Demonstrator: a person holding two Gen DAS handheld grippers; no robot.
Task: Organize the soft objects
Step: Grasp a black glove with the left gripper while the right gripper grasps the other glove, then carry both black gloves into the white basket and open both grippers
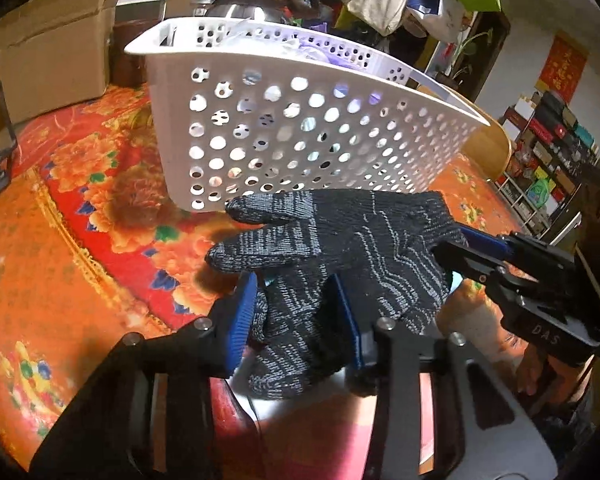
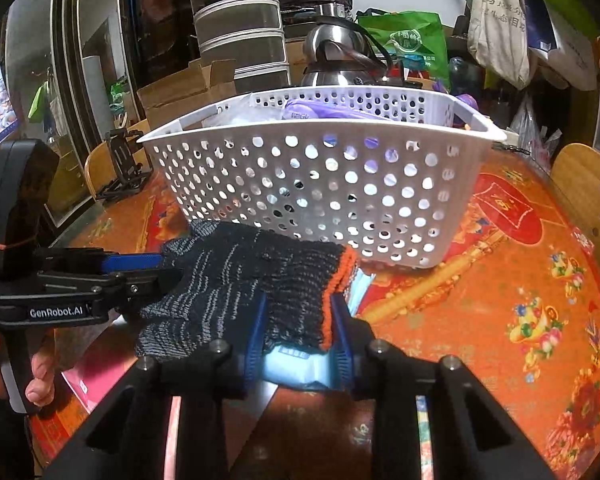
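Observation:
A dark knit glove (image 1: 340, 248) with an orange cuff (image 2: 336, 280) is held above the table between both grippers. My left gripper (image 1: 296, 316) is shut on the glove's finger end. My right gripper (image 2: 300, 328) is shut on the cuff end, with a light blue packet (image 2: 300, 364) showing under it. The right gripper also shows in the left wrist view (image 1: 460, 248), and the left gripper in the right wrist view (image 2: 156, 268). A white perforated basket (image 1: 300, 136) stands just behind the glove, holding a purple packet (image 2: 320, 110) and other soft items.
The table has an orange and red floral cover (image 1: 80, 216). A cardboard box (image 1: 56, 48) and a steel kettle (image 2: 336, 56) stand behind the basket. A black stand (image 2: 124, 168) is at the far left. A wooden chair back (image 2: 584, 192) is at the right.

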